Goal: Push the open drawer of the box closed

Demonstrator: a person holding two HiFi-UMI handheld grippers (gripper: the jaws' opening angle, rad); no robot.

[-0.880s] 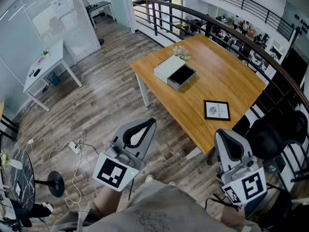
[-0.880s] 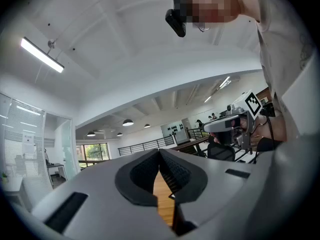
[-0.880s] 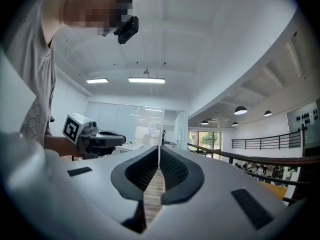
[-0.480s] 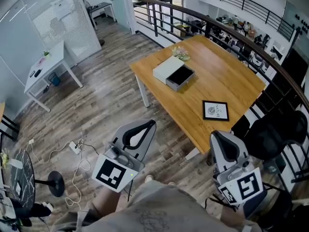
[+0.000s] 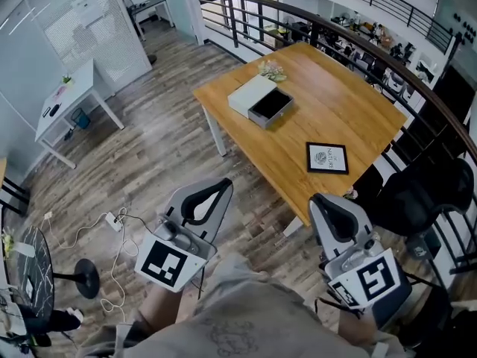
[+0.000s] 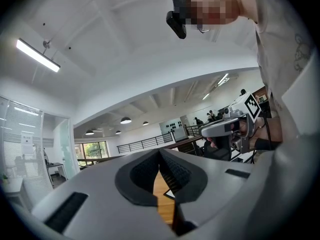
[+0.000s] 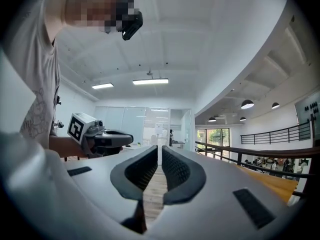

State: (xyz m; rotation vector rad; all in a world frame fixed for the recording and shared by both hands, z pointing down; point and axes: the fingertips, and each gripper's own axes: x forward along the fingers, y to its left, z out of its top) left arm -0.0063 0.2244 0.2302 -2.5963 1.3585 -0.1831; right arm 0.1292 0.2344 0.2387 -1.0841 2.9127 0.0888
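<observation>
Head view: rectangular, perhaps cardboard box (image 5: 251, 95)

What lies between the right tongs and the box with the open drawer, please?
In the head view, only bare tabletop lies between the right tongs and the box; the framed picture sits just beside that line.

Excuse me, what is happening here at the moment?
A person stands some way from the wooden table, holding a gripper in each hand. The left gripper and the right gripper are both shut and empty. On the table the white box lies with its drawer open, a framed picture nearer. Neither gripper touches the drawer yet.
</observation>
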